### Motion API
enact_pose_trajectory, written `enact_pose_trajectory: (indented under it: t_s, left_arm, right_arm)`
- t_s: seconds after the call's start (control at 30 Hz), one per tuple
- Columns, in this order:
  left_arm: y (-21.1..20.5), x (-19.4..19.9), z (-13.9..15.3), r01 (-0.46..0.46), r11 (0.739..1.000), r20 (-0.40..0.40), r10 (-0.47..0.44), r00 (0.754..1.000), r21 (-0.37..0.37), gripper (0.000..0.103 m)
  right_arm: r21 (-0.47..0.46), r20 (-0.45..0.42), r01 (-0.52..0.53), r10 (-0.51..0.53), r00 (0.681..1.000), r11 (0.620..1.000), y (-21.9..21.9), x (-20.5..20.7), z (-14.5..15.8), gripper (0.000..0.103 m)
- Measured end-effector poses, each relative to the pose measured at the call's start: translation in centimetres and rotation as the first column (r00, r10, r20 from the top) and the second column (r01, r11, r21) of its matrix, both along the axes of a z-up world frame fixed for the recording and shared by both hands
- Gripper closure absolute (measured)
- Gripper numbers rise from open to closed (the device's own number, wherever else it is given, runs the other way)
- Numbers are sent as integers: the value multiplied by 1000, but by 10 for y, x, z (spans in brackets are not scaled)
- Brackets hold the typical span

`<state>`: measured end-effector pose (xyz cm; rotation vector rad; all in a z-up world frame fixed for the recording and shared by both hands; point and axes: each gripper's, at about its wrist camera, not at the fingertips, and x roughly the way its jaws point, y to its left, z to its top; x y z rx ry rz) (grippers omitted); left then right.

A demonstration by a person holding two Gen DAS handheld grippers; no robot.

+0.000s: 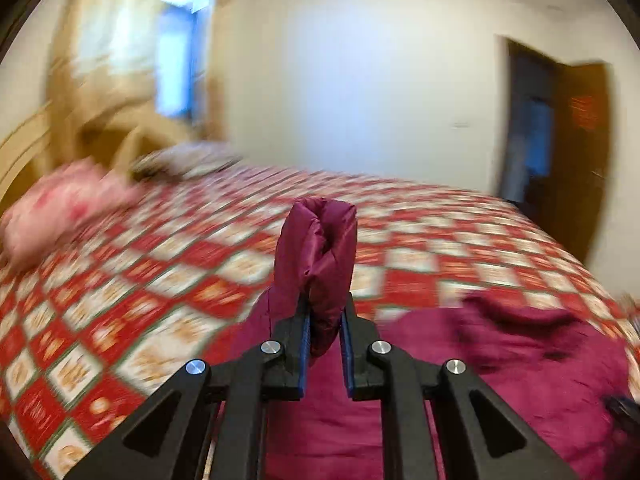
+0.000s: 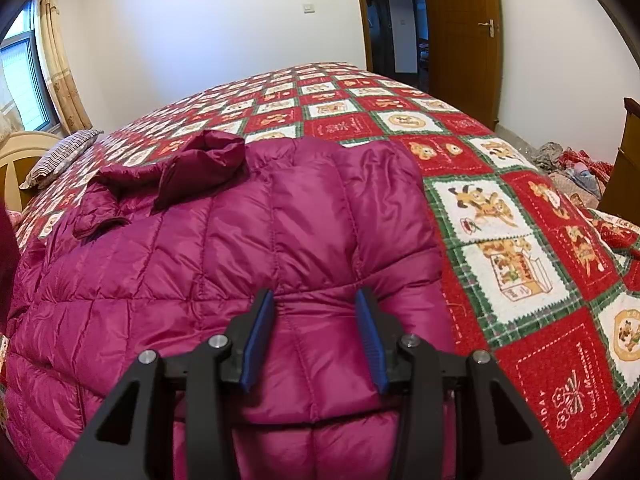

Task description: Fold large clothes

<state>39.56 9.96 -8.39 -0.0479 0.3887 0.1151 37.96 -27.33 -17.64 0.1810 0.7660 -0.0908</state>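
The left hand-held gripper (image 1: 325,312) is clenched on a raised fold of the magenta quilted down jacket (image 2: 248,248). The right hand-held gripper (image 2: 315,308) is released, jaws apart above the jacket, which lies on the bed's red patchwork quilt (image 2: 500,216).

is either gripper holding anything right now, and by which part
The left hand-held gripper is shut on a bunched fold of the magenta jacket, likely a sleeve end. The right hand-held gripper is open over the jacket, holding nothing.

Jacket (image 2: 248,240), pillow (image 2: 60,156) on bed (image 2: 500,216)
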Motion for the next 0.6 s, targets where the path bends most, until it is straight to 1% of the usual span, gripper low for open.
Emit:
enact_pose_trajectory:
  t_s: [0.03, 0.1, 0.17, 0.23, 0.27, 0.3, 0.33, 0.37, 0.43, 0.5, 0.57, 0.6]
  left_arm:
    - [-25, -7, 4, 65, 998, 17, -66, 998, 20, 90]
    - [-57, -13, 6, 161, 987, 20, -162, 987, 29, 90]
    - [-75, -14, 5, 198, 980, 0, -198, 980, 4, 90]
    - [-84, -15, 3, 206, 978, -20, -206, 978, -11, 90]
    - [-89, -16, 2, 215, 977, -24, -214, 976, 5, 90]
    - [-100, -21, 0, 236, 971, -23, -235, 972, 43, 90]
    - [-110, -28, -1, 262, 963, -18, -261, 965, 71, 90]
    - [-116, -34, -2, 287, 954, -14, -287, 958, 82, 90]
    - [-137, -44, -6, 368, 926, -22, -367, 930, 81, 90]
    - [-157, -47, -14, 430, 899, -46, -428, 903, 75, 90]
    - [-180, -46, -26, 484, 874, -104, -478, 872, 48, 90]
    - [-189, -45, -32, 515, 857, -148, -508, 849, 11, 90]
  right_arm:
    - [-1, 0, 1, -1, 1000, 1000, 0, 0, 0, 58]
    - [-1, 0, 1, -1, 1000, 1000, 0, -1, 0, 58]
    - [0, 0, 1, -1, 1000, 1000, 0, 0, 0, 57]
    - [0, 0, 1, -1, 1000, 1000, 0, -1, 0, 57]
    - [2, 1, 0, 0, 1000, 1000, 0, 0, 0, 57]
    - [5, 2, -1, 1, 1000, 1000, 0, 0, 0, 56]
    - [7, 3, -3, 3, 1000, 1000, 0, 0, 0, 56]
    - [8, 3, -4, 4, 1000, 1000, 1, 0, 0, 55]
    - [7, 4, -6, 6, 1000, 1000, 2, 0, 0, 55]
    - [8, 4, -6, 6, 1000, 1000, 2, 1, 0, 55]
    - [9, 4, -6, 6, 1000, 1000, 2, 1, 0, 55]
    - [9, 4, -6, 6, 1000, 1000, 2, 1, 0, 54]
